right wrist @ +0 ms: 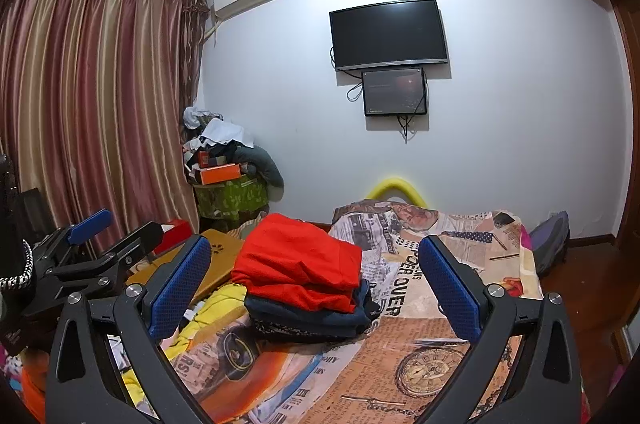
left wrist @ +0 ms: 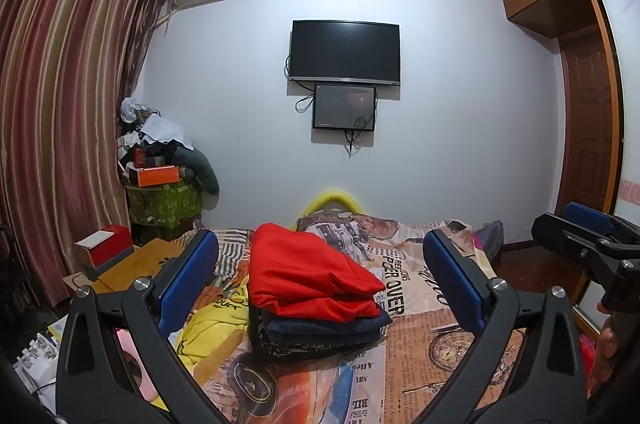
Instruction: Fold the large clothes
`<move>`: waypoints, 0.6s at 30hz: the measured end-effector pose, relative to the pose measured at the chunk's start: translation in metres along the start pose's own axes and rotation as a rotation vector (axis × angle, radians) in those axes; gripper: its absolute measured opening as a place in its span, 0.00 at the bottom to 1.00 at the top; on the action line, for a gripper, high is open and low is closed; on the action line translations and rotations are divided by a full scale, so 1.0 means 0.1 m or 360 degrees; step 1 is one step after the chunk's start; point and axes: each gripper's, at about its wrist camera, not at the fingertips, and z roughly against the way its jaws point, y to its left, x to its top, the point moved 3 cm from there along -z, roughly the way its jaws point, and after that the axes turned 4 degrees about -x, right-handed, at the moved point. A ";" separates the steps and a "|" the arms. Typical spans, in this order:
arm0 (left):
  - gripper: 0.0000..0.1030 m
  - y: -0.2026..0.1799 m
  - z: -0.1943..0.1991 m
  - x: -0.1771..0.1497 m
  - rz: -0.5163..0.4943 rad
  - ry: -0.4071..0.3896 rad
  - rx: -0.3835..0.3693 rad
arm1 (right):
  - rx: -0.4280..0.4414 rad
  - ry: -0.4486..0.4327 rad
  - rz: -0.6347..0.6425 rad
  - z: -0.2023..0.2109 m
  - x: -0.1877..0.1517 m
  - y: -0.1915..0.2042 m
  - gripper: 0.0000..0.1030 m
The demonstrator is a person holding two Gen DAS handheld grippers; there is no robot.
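A folded red garment (left wrist: pixel 312 272) (right wrist: pixel 300 264) tops a stack of folded dark clothes (left wrist: pixel 324 334) (right wrist: pixel 308 320) on the bed with a newspaper-print cover (left wrist: pixel 432 336) (right wrist: pixel 420 356). A crumpled yellow garment (left wrist: pixel 216 328) (right wrist: pixel 212 308) lies left of the stack. My left gripper (left wrist: pixel 320 276) is open, held above the bed in front of the stack, nothing between its blue pads. My right gripper (right wrist: pixel 316 276) is open too, likewise empty. The right gripper (left wrist: pixel 588 240) shows at the right edge of the left wrist view, and the left gripper (right wrist: pixel 88 244) at the left of the right wrist view.
A wooden lap desk (left wrist: pixel 132 264) (right wrist: pixel 216 252) with a red box (left wrist: pixel 108 244) sits left of the bed. A cluttered pile with an orange box (left wrist: pixel 158 174) (right wrist: pixel 218 172) fills the corner by the curtain (left wrist: pixel 60 104). A dark bag (right wrist: pixel 552 244) lies on the floor to the right.
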 end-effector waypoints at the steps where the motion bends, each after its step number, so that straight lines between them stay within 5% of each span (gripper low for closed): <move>1: 1.00 0.00 0.00 0.00 0.0002 0.0002 -0.0004 | 0.0001 0.0004 0.0001 0.00 0.00 0.01 1.00; 18: 1.00 0.03 -0.05 0.00 0.0066 0.0043 -0.0054 | 0.0019 0.0021 -0.0040 -0.02 -0.04 -0.09 1.00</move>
